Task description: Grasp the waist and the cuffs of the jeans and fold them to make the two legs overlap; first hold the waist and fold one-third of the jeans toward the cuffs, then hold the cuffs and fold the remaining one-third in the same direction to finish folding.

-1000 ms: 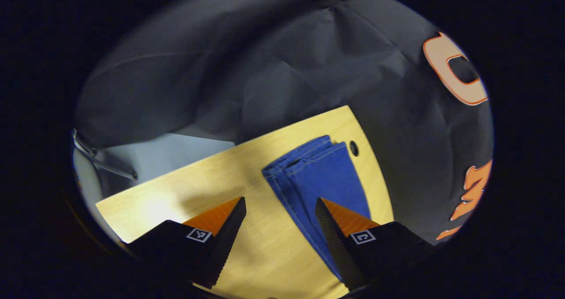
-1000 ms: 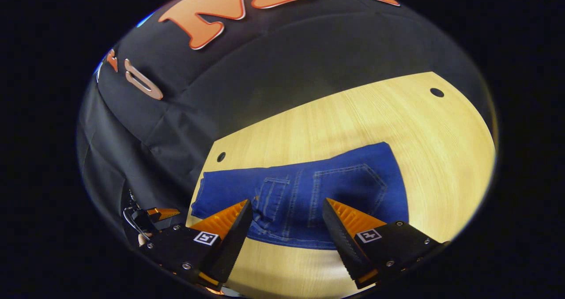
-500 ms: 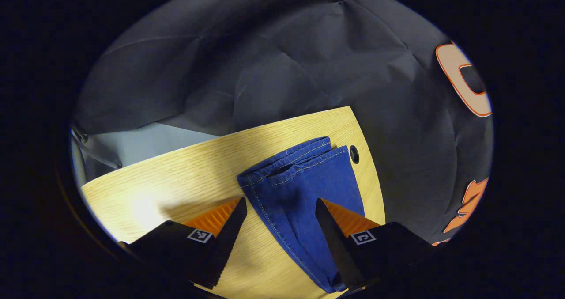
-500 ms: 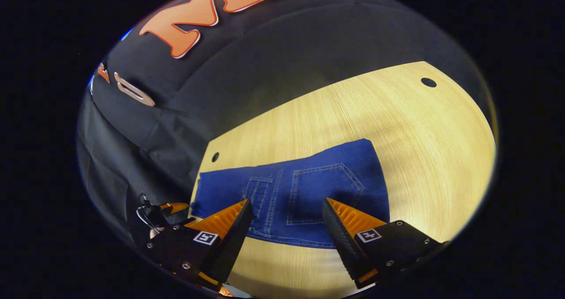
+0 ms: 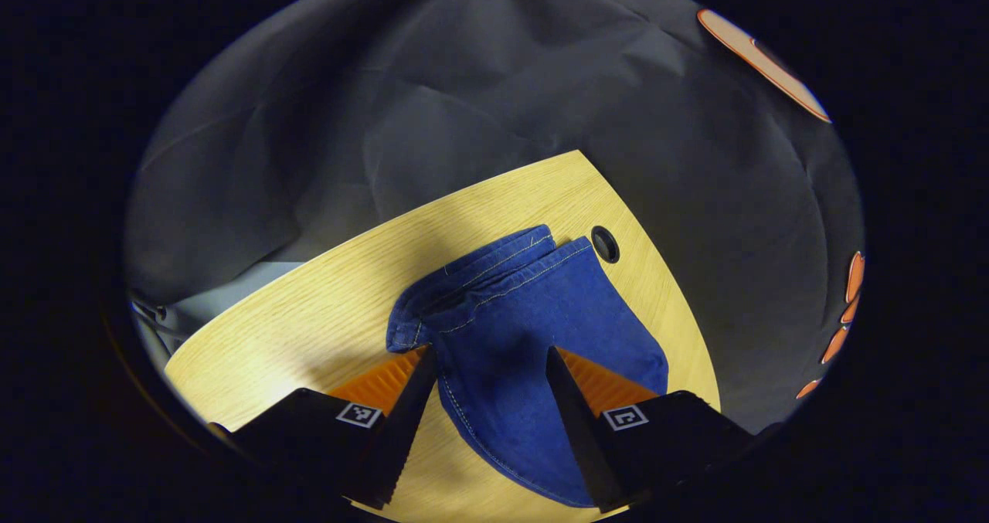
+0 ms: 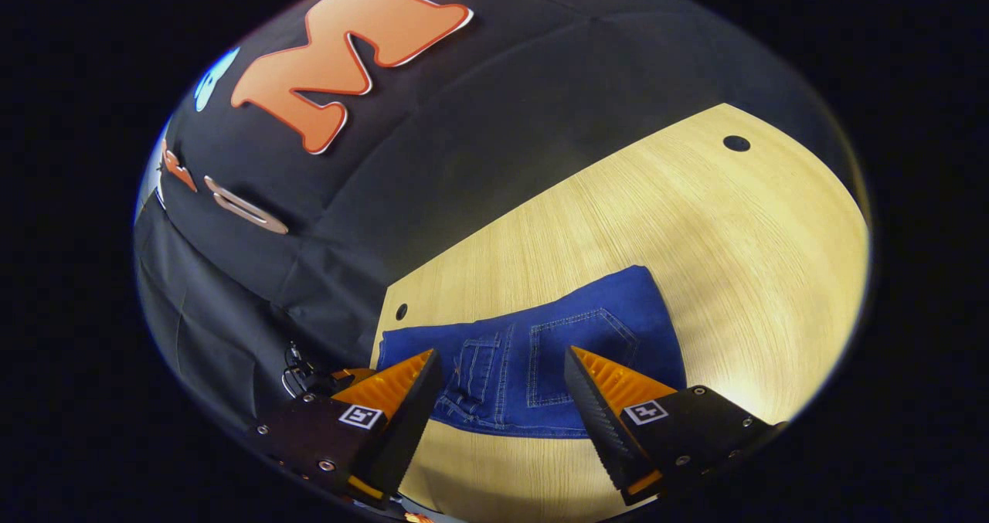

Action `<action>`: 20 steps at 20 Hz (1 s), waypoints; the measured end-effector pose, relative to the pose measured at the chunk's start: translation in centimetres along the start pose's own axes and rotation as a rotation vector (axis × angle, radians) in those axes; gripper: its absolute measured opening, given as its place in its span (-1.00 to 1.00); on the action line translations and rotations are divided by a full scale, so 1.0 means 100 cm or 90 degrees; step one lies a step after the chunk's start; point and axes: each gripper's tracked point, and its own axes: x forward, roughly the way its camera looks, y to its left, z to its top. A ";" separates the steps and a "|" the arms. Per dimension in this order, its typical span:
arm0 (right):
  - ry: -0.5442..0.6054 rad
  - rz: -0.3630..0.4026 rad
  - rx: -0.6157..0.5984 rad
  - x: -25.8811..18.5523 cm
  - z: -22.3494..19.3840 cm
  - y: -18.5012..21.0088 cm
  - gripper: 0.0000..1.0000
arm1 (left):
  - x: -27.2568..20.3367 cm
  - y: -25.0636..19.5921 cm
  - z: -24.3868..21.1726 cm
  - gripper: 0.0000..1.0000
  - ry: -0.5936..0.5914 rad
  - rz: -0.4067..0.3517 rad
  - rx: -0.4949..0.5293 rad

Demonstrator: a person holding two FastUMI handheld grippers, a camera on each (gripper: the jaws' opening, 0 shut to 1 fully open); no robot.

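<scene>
Nearest, the left gripper (image 5: 488, 368) stands spread with the jeans (image 5: 525, 337) between its fingers, not yet pinched; the cuffs (image 5: 494, 264) lie rumpled beyond, near the table (image 5: 309, 322) corner with a hole. The right gripper (image 6: 502, 372) hovers unclenched above the folded waist end. The cuff fold seems at hand; next, closing on denim.

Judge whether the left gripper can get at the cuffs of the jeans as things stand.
Probably yes. The left gripper is open, its fingers either side of the jeans, and the cuffs lie just ahead on the table with nothing between.
</scene>
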 end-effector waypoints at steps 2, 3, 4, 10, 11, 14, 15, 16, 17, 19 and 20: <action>-0.001 -0.002 0.005 -0.003 -0.002 -0.004 0.95 | 0.000 0.004 -0.005 0.73 0.027 0.001 0.030; 0.001 0.001 0.007 -0.005 -0.004 -0.006 0.95 | -0.002 0.003 -0.006 0.70 0.031 0.003 0.033; 0.000 0.001 0.011 -0.006 -0.004 -0.008 0.94 | 0.000 0.004 -0.007 0.72 0.029 0.009 0.033; 0.004 -0.005 0.013 -0.008 -0.008 -0.012 0.94 | 0.002 0.012 -0.007 0.73 0.020 0.039 0.103; 0.003 -0.003 0.017 -0.008 -0.007 -0.011 0.94 | -0.002 0.021 -0.003 0.05 0.006 0.077 0.091; 0.001 -0.002 0.019 -0.009 -0.006 -0.013 0.94 | 0.002 0.014 -0.008 -0.84 -0.012 0.053 0.000; -0.002 -0.002 0.018 -0.010 -0.004 -0.012 0.94 | -0.005 0.011 -0.006 -0.84 -0.023 0.044 -0.022; -0.007 0.001 0.019 -0.011 0.000 -0.011 0.94 | -0.019 -0.002 0.002 -0.84 -0.049 0.016 -0.044; -0.008 0.009 0.023 -0.013 0.002 -0.010 0.94 | -0.035 -0.020 0.009 -0.84 -0.069 -0.007 -0.041; -0.016 0.023 0.025 -0.020 0.011 -0.007 0.94 | -0.061 -0.056 0.021 -0.85 -0.103 -0.039 0.000; -0.021 0.027 0.023 -0.023 0.015 -0.007 0.94 | -0.076 -0.072 0.023 -0.84 -0.114 -0.059 0.011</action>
